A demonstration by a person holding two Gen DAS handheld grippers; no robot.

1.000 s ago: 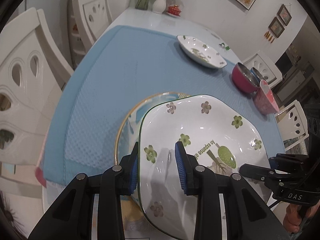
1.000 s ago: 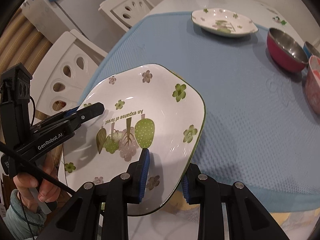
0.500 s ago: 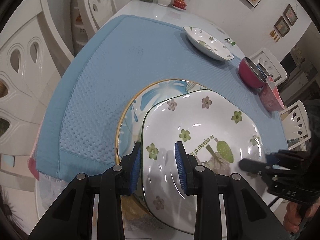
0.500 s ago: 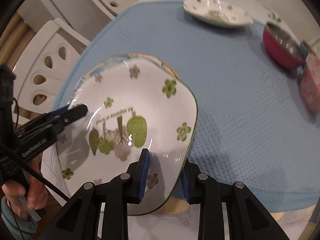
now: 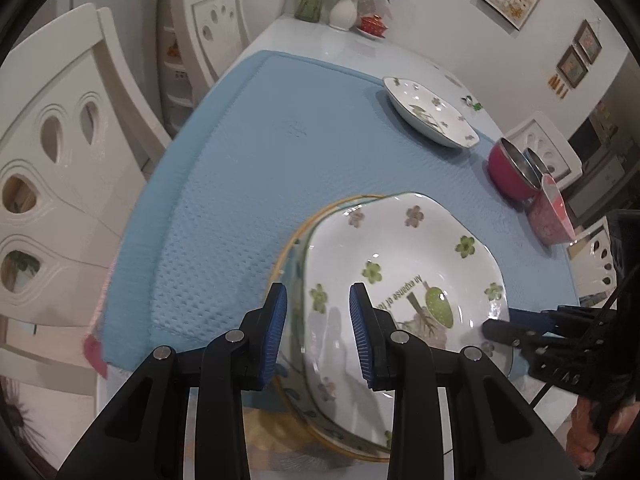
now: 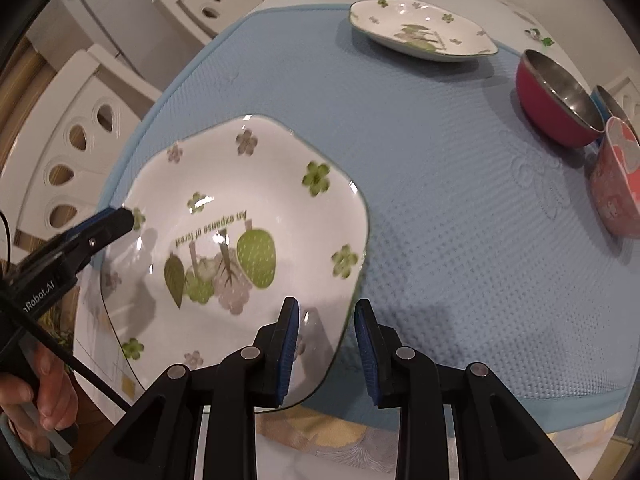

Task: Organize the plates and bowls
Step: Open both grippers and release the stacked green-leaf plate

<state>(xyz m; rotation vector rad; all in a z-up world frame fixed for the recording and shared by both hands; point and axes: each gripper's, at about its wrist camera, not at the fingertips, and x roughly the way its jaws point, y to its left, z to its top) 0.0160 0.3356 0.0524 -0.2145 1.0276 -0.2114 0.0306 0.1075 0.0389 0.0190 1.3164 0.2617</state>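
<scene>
A white square plate with green flowers (image 5: 400,248) (image 6: 248,184) is held over a gold-rimmed plate (image 5: 294,388) at the near end of the blue mat (image 5: 260,160). My left gripper (image 5: 318,300) is shut on the flowered plate's left rim, one pad inside and one outside. From the opposite side, my right gripper (image 6: 326,312) is shut on the right rim. Each wrist view shows the other gripper at the far rim: the right gripper (image 5: 496,328) and the left gripper (image 6: 124,220). Only a thin crescent of the gold-rimmed plate shows.
A second flowered plate (image 5: 430,114) (image 6: 420,28) lies at the mat's far side. A red bowl (image 6: 556,100), a blue bowl (image 6: 608,104) and a pink bowl (image 6: 616,184) stand to the right. White chairs (image 5: 60,160) line the left edge. Vases (image 5: 344,10) stand at the far end.
Held by both grippers, the flowered plate has shifted over the gold-rimmed plate, which now shows much less. The grip on both rims is unchanged.
</scene>
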